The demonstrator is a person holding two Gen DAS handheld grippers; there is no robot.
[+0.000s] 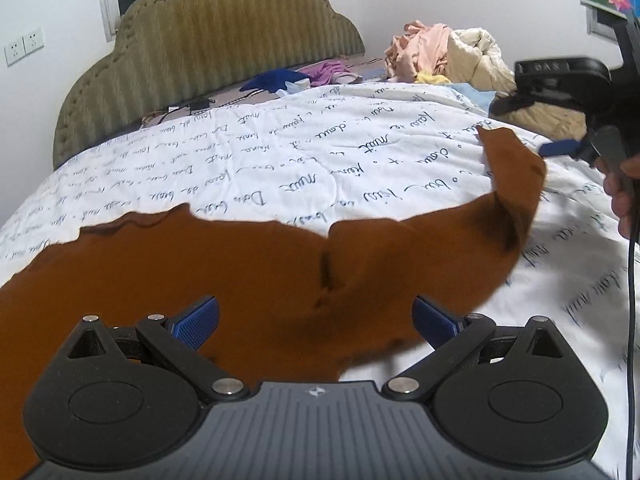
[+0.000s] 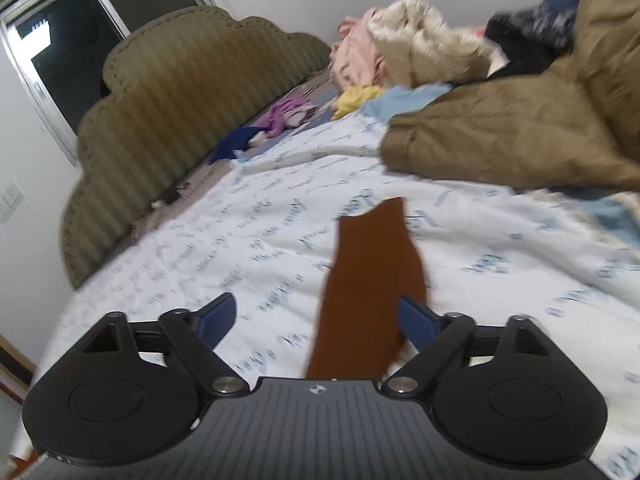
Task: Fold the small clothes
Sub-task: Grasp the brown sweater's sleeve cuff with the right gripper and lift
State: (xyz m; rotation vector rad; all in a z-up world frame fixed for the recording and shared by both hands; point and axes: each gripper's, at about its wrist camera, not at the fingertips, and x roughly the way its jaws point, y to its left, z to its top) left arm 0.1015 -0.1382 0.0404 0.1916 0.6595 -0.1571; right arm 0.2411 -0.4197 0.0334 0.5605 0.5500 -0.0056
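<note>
Both hand-held grippers agape, empty, over brown garment; tan jacket, clothes heap beyond

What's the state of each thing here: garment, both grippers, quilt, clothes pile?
brown garment: unfolded, lying on the quilt, one end lifted
left gripper: open, over the garment, not gripping
right gripper: open, garment end between jaws, not pinched
white quilt: spread flat
clothes pile: heaped, unfolded
</note>
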